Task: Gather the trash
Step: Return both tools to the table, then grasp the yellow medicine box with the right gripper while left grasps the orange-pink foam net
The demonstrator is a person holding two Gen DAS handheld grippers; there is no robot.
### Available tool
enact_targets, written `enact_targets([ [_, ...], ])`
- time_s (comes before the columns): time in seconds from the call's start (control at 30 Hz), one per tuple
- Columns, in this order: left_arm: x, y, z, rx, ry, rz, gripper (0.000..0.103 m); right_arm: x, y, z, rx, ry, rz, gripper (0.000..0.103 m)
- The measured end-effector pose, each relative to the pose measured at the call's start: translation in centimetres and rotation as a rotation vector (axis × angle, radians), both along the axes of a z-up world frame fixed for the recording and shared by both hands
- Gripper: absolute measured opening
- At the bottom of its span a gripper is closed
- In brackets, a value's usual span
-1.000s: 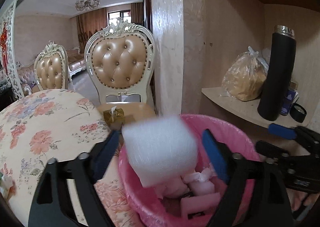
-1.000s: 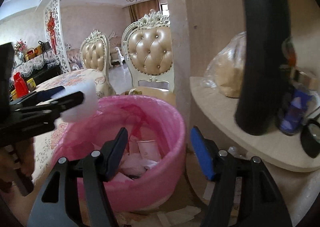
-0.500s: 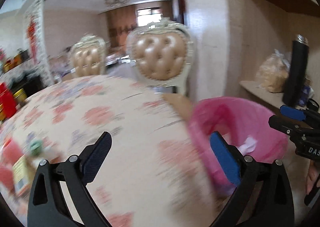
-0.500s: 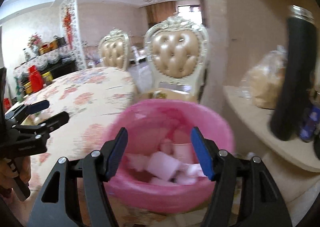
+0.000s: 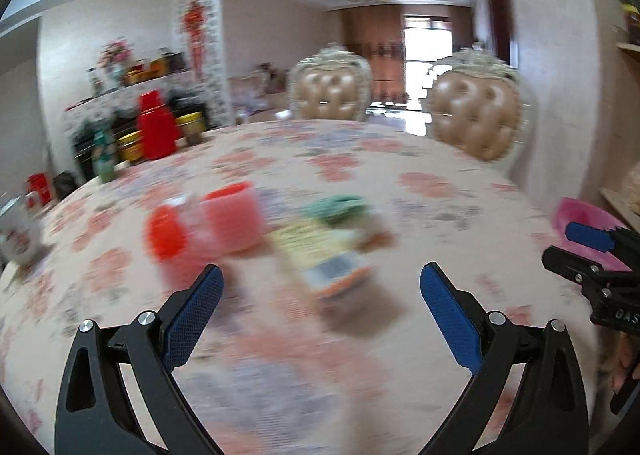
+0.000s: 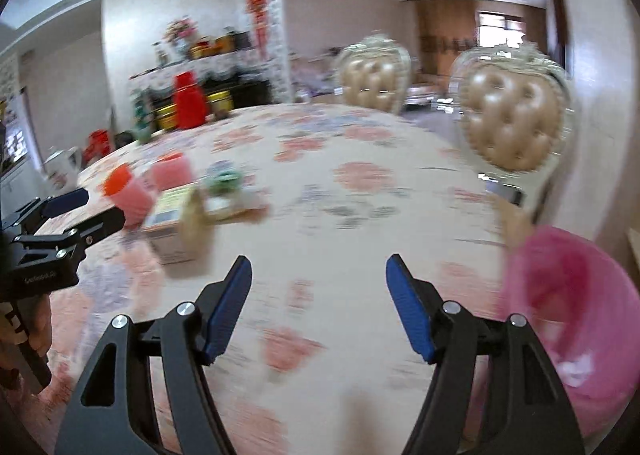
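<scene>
Several blurred pieces of likely trash sit clustered on a round table (image 5: 440,183) covered by a floral cloth: two pink-and-red cups (image 5: 234,217) lying side by side, a flat printed carton (image 5: 320,255) just beside them, and a green crumpled item (image 5: 340,209) just behind the carton. Motion blur hides finer detail. The left gripper (image 5: 320,295) hovers directly in front of this cluster, its blue-padded jaws spread wide with nothing between them, apparently readied for the next pickup. The right gripper (image 6: 318,303) points at bare tablecloth to the right of the cluster; its jaws are opening and also hold nothing. A pink-lined trash bin (image 6: 568,315) stands off the table's edge, well apart from the cluster, on the right gripper's side, probably so collected items travel a short way to it. Beyond the table stand two tufted chairs (image 5: 476,123), and a sideboard with a red container (image 5: 156,131) lies farther back.
</scene>
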State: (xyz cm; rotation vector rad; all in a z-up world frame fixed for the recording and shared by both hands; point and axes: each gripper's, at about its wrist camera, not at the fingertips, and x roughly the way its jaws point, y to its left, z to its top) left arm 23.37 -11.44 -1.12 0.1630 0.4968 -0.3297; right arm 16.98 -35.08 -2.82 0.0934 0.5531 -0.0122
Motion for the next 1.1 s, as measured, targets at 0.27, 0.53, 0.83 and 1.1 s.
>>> enact_targets([
  [0.27, 3.2, 8.4, -0.7, 0.026, 0.016, 0.201, 0.094, 4.9, 8.3, -0.6, -0.013, 0.050, 0.161, 0.073],
  [0.53, 5.1, 12.9, -2.1, -0.075, 0.048, 0.320, 0.094, 9.6, 12.6, -1.5, -0.043, 0.112, 0.214, 0.077],
  [0.83, 4.6, 12.7, -1.8, -0.022, 0.014, 0.329, 0.094, 14.2, 14.3, -2.6, -0.077, 0.193, 0.200, 0.077],
  [1.1, 4.9, 12.5, -2.3, -0.008, 0.043, 0.314, 0.094, 15.2, 15.0, -3.2, -0.106, 0.232, 0.203, 0.049],
])
